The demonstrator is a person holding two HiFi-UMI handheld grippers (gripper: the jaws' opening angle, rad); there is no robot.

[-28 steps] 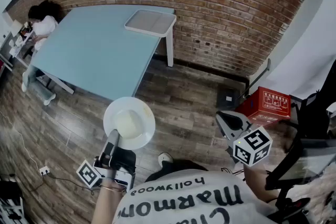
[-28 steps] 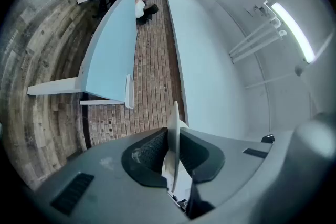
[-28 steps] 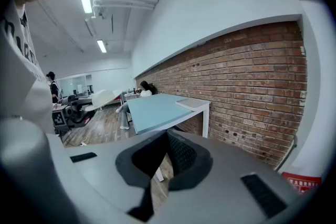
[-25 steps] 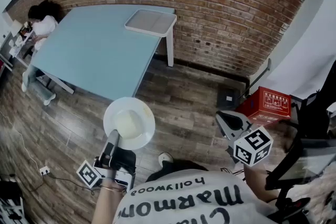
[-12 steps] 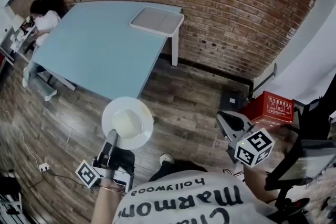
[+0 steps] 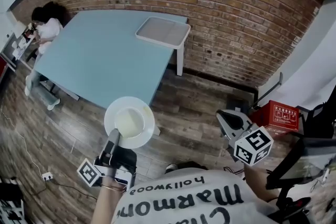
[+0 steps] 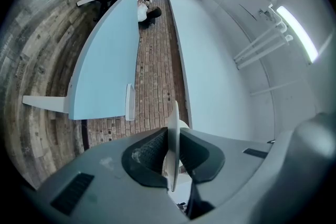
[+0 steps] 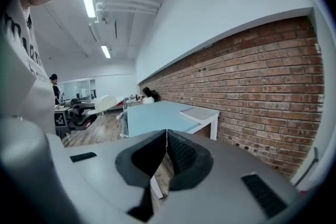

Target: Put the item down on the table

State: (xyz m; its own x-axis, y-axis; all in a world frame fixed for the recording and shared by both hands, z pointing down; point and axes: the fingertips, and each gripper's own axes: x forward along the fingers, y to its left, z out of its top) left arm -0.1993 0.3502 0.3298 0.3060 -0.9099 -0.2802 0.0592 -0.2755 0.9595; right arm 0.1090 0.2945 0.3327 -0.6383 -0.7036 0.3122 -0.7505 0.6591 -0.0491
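A white plate [image 6: 129, 121] hangs over the wood floor, just short of the near corner of the light blue table [image 6: 100, 55]. My left gripper [image 6: 113, 140] is shut on the plate's near rim. In the left gripper view the plate [image 7: 173, 136] shows edge-on between the jaws, and the table [image 7: 105, 68] lies ahead. My right gripper [image 6: 226, 119] is at the lower right, away from the table, shut with nothing in it. The right gripper view shows its tips [image 8: 166, 139] touching, with the plate [image 8: 107, 102] and the table [image 8: 157, 115] beyond.
A pale grey tray [image 6: 163, 31] lies on the table's far right corner by the brick wall [image 6: 236, 18]. A person [image 6: 44, 26] sits at the table's far left end. A red box [image 6: 278, 114] stands on the floor at right.
The view has shifted: the table and tray have slid a little right and lower in the picture. The plate stays held in my left gripper; the right gripper has barely moved.
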